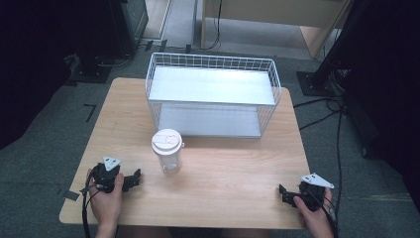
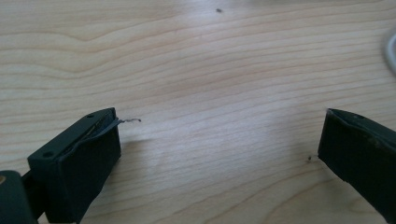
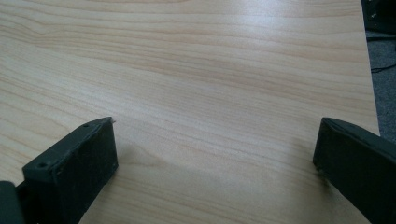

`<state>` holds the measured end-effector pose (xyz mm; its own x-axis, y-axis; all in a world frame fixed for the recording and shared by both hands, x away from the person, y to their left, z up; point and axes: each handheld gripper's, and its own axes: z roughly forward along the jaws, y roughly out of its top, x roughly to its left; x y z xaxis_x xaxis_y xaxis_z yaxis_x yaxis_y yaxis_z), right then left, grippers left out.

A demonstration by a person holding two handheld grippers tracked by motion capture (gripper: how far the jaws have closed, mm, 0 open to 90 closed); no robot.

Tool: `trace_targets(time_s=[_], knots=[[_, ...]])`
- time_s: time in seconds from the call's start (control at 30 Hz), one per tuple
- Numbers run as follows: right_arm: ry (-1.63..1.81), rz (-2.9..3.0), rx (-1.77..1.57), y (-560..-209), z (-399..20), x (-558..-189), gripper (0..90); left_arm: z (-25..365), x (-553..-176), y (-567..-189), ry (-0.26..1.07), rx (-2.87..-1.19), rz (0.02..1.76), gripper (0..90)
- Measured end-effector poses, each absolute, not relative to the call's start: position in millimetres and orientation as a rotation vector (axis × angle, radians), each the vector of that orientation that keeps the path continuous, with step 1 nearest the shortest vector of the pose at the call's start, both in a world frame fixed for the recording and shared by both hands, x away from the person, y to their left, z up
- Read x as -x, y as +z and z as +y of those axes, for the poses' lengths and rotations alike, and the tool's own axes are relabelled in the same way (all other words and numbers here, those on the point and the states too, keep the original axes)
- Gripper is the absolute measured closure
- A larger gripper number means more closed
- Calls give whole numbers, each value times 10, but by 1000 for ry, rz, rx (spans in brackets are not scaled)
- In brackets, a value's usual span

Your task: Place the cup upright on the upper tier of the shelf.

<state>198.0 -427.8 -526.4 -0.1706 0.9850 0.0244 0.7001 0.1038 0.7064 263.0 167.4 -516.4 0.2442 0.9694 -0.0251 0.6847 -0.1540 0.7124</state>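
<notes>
1. We are holding the left tongs low over the near-left part of the desk, jaws spread wide with bare wood between them in the left gripper view.
2. We are keeping the right tongs at the near-right corner of the desk, jaws likewise spread wide and pinching nothing; the right gripper view is showing plain wood grain and the desk edge at its right.
3. The clear cup with the white lid is standing upright near the middle of the desk, just right of and beyond the left tongs, not touching them. A pale curved edge at the right margin of the left gripper view may be its lid, though that is too cropped to be sure.
4. The white wire basket is sitting behind the cup, well apart from both tongs, its shelf appearing bare.
5. We are judging this as the opening step: nothing gripped yet, approach not begun.
6. The next move is calling for the left tongs to swing toward the cup, straddle its body below the lid, and close gently so the thin wall is not crushed.
</notes>
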Motion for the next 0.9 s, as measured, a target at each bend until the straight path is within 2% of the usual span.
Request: trace_targets(time_s=[0.9], knots=[[829,1937,-1631,-5266,-4277,-2003,0,1145,-2452,-4842,467,-1874,1181,0]])
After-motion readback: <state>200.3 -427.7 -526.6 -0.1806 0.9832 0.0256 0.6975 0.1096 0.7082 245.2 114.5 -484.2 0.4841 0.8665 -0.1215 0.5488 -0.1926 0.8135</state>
